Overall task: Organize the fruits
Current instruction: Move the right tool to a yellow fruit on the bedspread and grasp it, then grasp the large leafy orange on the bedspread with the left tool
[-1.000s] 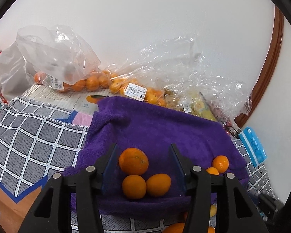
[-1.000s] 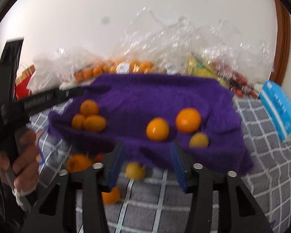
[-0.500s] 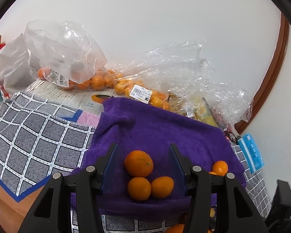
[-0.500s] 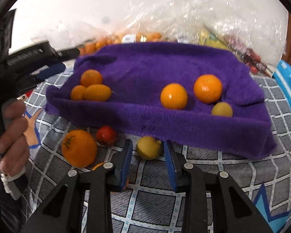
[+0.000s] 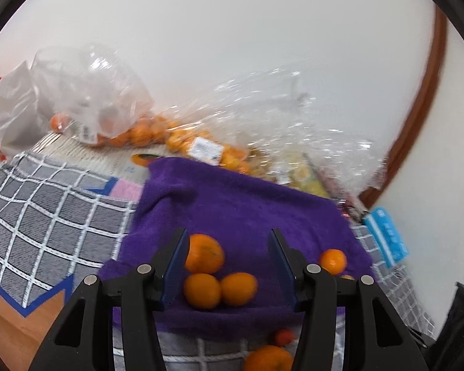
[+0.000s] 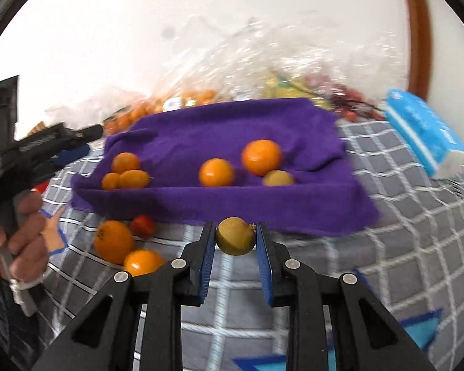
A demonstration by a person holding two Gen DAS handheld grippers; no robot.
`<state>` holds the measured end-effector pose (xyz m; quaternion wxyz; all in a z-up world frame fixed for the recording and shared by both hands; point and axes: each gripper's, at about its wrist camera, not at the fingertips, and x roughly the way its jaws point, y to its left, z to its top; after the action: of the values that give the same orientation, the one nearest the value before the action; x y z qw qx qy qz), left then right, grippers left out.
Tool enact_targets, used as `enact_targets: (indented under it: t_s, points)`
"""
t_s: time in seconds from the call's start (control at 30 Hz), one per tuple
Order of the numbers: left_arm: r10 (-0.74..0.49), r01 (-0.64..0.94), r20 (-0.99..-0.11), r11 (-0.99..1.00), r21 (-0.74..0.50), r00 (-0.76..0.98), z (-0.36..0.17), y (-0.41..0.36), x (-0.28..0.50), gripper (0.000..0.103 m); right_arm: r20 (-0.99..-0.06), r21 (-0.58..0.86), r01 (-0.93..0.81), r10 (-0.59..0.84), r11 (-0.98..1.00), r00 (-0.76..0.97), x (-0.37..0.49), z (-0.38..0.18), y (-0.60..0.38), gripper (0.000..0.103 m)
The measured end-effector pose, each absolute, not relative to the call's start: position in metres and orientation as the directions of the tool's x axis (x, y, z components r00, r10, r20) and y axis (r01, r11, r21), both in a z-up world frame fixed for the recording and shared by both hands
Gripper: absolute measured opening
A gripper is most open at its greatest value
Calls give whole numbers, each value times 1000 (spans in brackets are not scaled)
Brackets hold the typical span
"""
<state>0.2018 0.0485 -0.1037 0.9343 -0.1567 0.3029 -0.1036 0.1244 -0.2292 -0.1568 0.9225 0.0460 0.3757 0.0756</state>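
Right wrist view: the right claw (image 6: 235,237) has clamped onto a small round yellow-green fruit (image 6: 235,236), both blue pads pressed against its sides; a second ago the jaws stood wider and the fruit lay loose on the grey checked cloth (image 6: 402,247) ahead of them.
Held fruit: in front of the near edge of the purple towel (image 6: 219,130); whether it is clear of the cloth I cannot tell (this frame is motion-blurred).
Meaning for the task: the pick looks made, so the likely next step is carrying the fruit onto the towel, perhaps beside the similar yellowish fruit (image 6: 277,178) at the towel's right.
Already on the towel: three small oranges (image 6: 125,171) clustered at the left, two larger round oranges (image 6: 238,164) toward the middle.
Still on the cloth: a big orange (image 6: 113,241), a smaller orange (image 6: 143,262) and a small red fruit (image 6: 142,225), left of the held fruit.
Left claw (image 5: 229,266): jaws apart with nothing gripped, hanging near the three-orange cluster on the towel much as it did a second ago.
Risk: the fruit is round and held near the fingertips (it could roll out if swung quickly).
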Motion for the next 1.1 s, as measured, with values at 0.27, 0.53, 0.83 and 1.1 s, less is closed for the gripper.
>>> enact_targets:
  t_s: [0.27, 0.53, 0.83, 1.1]
  points:
    - [-324, 207, -618, 945, -254, 717, -113, 17, 170, 50, -686, 113, -71, 130, 991, 716, 101, -168, -247, 26]
    - [-296, 239, -680, 954, -179, 671, -137, -1, 144, 50, -656, 142, -127, 189, 982, 730, 96, -164, -247, 26]
    - [-283, 248, -713, 956, -156, 642, -157, -12, 148, 52, -640, 178, -91, 186, 980, 745, 94, -162, -255, 26]
    - [-290, 236, -742, 955, -180, 604, -166, -11, 155, 50, -647, 190, -95, 198, 977, 736, 97, -164, -257, 26]
